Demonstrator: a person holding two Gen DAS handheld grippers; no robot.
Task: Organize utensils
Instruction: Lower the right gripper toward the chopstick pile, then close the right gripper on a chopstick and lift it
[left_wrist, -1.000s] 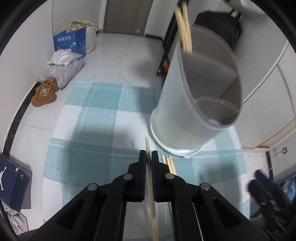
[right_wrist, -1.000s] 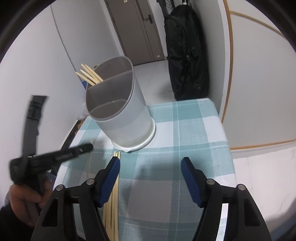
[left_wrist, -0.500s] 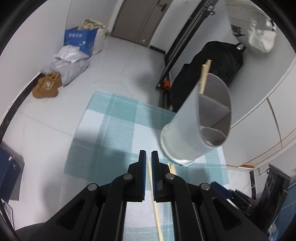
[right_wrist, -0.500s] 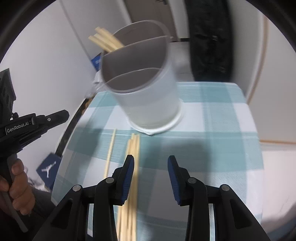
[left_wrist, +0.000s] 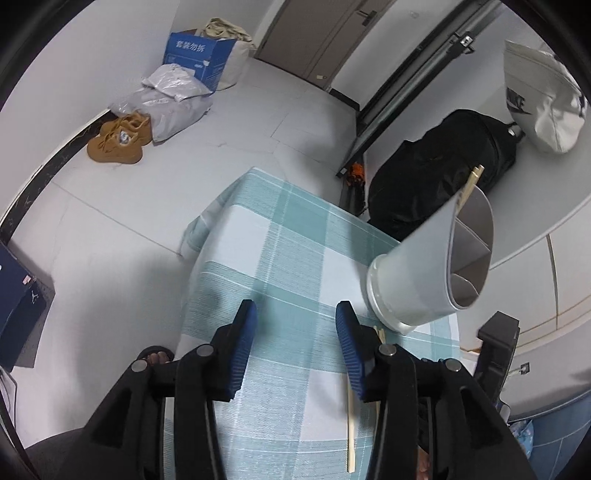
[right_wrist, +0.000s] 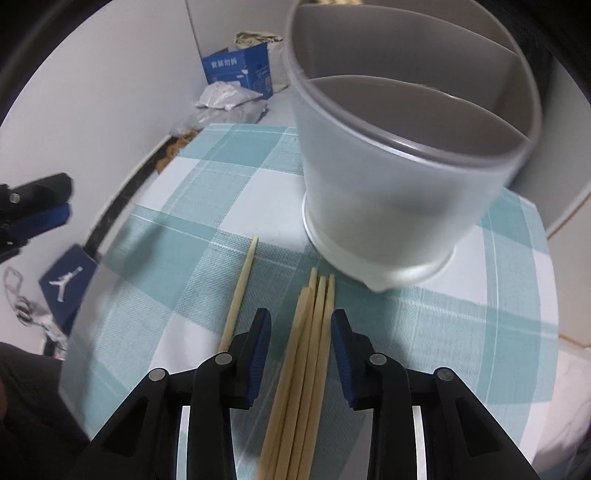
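chopsticks (right_wrist: 306, 354) are lying in a loose bundle on the checked cloth (right_wrist: 207, 206), just in front of the grey divided holder (right_wrist: 388, 192), and the right gripper (right_wrist: 300, 332) is closing its jaws around them.

the right gripper's blue pads are straddling the bundle, not yet pressing on it as far as the view is showing; one stray chopstick (right_wrist: 240, 291) is lying apart to the left, outside the jaws. the left gripper (left_wrist: 295, 332) is opening over bare cloth, nothing between its pads, with a single stick (left_wrist: 350, 424) lying just beside its right finger. a few sticks (left_wrist: 469, 188) are already standing in the holder's far compartment. these look like light, stiff, smooth wooden sticks, likely to roll and fan out; pinching mid-length and square across the bundle is looking like the safest hold, since a grip near the tips would probably let them scissor or slip.
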